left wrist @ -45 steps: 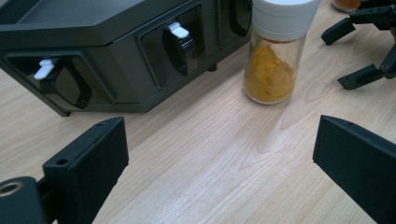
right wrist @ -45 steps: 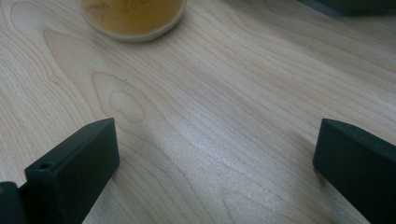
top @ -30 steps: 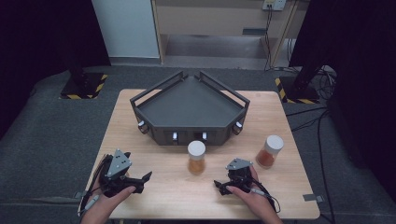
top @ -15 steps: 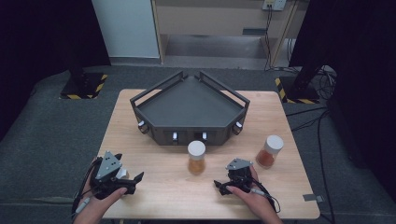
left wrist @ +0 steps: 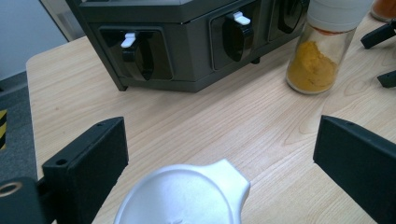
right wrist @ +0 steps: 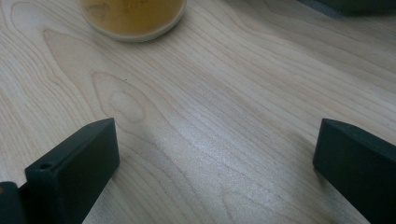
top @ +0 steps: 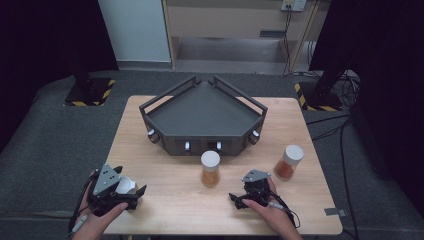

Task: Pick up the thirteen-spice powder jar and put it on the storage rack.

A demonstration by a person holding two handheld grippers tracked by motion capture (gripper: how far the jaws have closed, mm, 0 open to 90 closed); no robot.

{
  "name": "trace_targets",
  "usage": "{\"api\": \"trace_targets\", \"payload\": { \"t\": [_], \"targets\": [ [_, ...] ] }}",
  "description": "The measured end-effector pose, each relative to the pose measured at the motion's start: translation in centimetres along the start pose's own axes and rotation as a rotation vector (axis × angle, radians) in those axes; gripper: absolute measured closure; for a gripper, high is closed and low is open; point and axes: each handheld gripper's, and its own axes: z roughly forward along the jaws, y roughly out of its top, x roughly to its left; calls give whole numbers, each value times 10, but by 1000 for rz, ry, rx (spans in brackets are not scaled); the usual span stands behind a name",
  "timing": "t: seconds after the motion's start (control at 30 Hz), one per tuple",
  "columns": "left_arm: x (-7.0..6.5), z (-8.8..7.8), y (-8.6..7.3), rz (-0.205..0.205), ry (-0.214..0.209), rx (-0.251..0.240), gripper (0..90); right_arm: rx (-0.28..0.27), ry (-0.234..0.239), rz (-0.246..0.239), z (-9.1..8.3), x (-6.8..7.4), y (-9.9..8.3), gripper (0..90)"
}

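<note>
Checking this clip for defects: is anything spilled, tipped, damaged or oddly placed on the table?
Nothing stands out. Both spice jars stand upright and capped, with no powder on the table. The left gripper is open around a white lid.

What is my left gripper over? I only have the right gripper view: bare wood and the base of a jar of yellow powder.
Observer: The left gripper is open, its jaws either side of a white round lid with a tab.
Operator: Other jars?
Observer: A white-lidded glass jar of orange-red powder stands right of your yellow-powder jar.
Operator: Behind them?
Observer: A dark grey wedge-shaped tray with white-tipped knobs along its front.
</note>
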Motion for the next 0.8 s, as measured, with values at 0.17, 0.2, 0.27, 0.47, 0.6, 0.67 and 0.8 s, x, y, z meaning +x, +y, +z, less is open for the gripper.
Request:
{"api": "trace_targets", "payload": {
  "t": [0.17, 0.2, 0.27, 0.47, 0.6, 0.67, 0.8],
  "targets": [
    [2, -2, -3, -3, 6, -3, 20, 0, 0, 0, 0, 0, 0, 5],
    [2, -3, -4, -4, 6, -3, 20, 0, 0, 0, 0, 0, 0, 5],
    [2, -3, -5, -3, 6, -1, 20, 0, 0, 0, 0, 0, 0, 5],
    [3, -3, -10, -5, 10, 5, 20, 0, 0, 0, 0, 0, 0, 5],
    [4, -3, -12, -7, 12, 5, 19, 0, 0, 0, 0, 0, 0, 5],
    [4, -3, -14, -8, 12, 2, 19, 0, 0, 0, 0, 0, 0, 5],
    [4, -3, -18, -10, 11, -4, 19, 0, 0, 0, 0, 0, 0, 5]
  ]
}}
